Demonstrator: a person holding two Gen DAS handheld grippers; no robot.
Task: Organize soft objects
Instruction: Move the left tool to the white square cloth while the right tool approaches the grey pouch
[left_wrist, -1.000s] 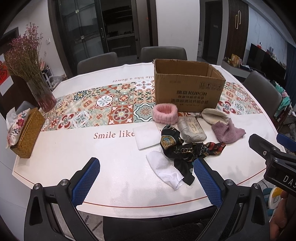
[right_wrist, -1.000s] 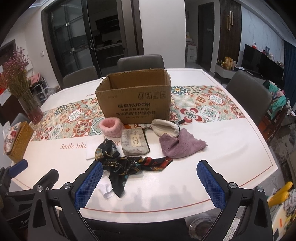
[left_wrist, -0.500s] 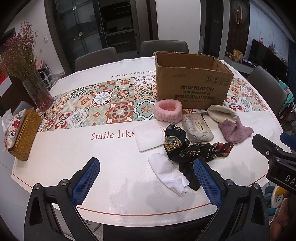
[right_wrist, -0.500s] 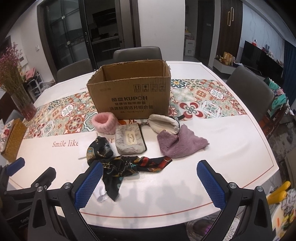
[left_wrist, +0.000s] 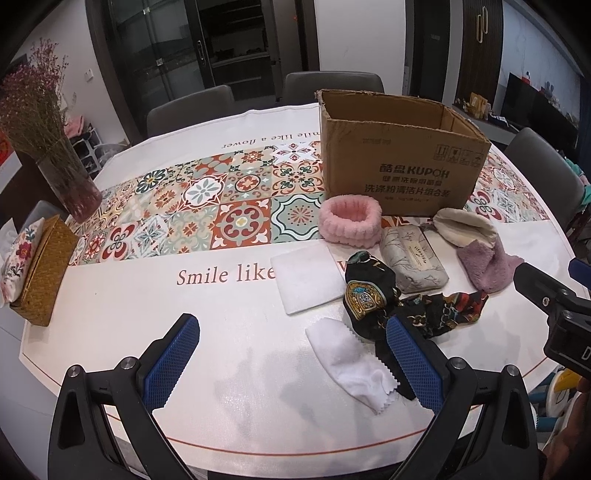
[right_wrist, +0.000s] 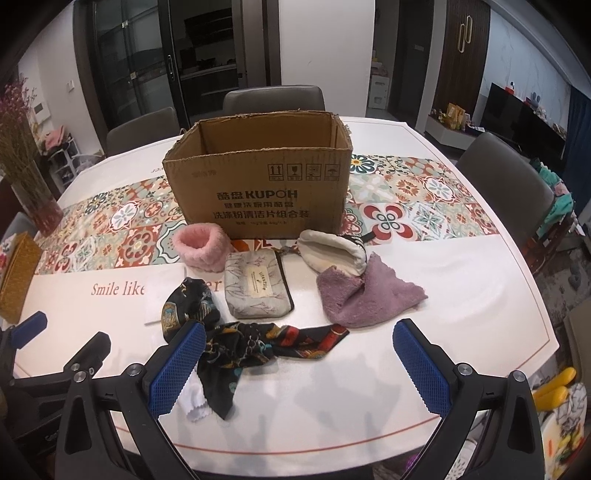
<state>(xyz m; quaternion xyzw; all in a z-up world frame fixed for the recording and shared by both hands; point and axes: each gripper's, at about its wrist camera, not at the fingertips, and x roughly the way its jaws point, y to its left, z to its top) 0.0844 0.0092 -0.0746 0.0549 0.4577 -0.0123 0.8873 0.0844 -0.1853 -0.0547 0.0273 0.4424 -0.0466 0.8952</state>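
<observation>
An open cardboard box (right_wrist: 258, 184) (left_wrist: 402, 162) stands mid-table. In front of it lie a pink fluffy headband (right_wrist: 201, 246) (left_wrist: 350, 219), a grey zip pouch (right_wrist: 256, 290) (left_wrist: 413, 264), a cream pouch (right_wrist: 332, 253), a purple fuzzy cloth (right_wrist: 364, 295) (left_wrist: 485, 267), a dark patterned scarf (right_wrist: 258, 341) (left_wrist: 373, 299), a flat white pad (left_wrist: 308, 277) and a white cloth (left_wrist: 351, 362). My left gripper (left_wrist: 291, 362) is open above the near table edge, left of the white cloth. My right gripper (right_wrist: 299, 363) is open just short of the scarf, holding nothing.
A vase of dried flowers (left_wrist: 64, 166) and a wicker tissue box (left_wrist: 44, 269) stand at the table's left end. Grey chairs (right_wrist: 275, 99) ring the table (right_wrist: 461, 314). Bare cloth lies on the right side of the table.
Both grippers have moved forward and slightly lower toward the pile; the box and soft items look larger. Nothing on the table has moved.
</observation>
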